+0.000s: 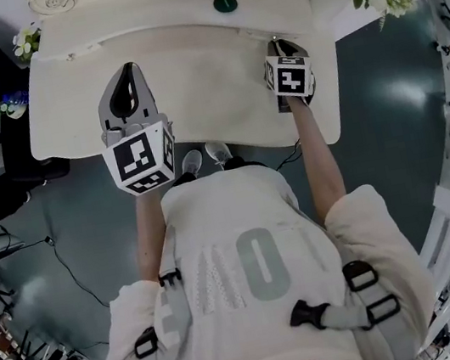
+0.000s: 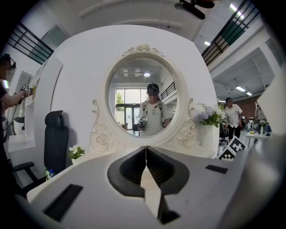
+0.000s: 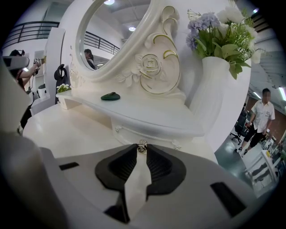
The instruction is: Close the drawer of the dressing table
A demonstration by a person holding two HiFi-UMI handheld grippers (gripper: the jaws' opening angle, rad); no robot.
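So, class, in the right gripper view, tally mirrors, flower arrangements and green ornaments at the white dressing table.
Round white-framed mirror: 1
Flower arrangements, tall white vase and small white pot: 2
Dark green oval ornament: 1
Total: 4

The only lettering stood on the person's pale shirt (image 1: 253, 239), toward 6 o'clock in the head view. It was large, faint grey print seen upside down. One letter, an "O" (image 1: 263, 273), was plain, and the rest could not be read. The left marker cube (image 1: 142, 157) at 10 o'clock and the right marker cube (image 1: 290, 77) at 1 o'clock bore black-and-white square code patterns, with no letters or numbers.
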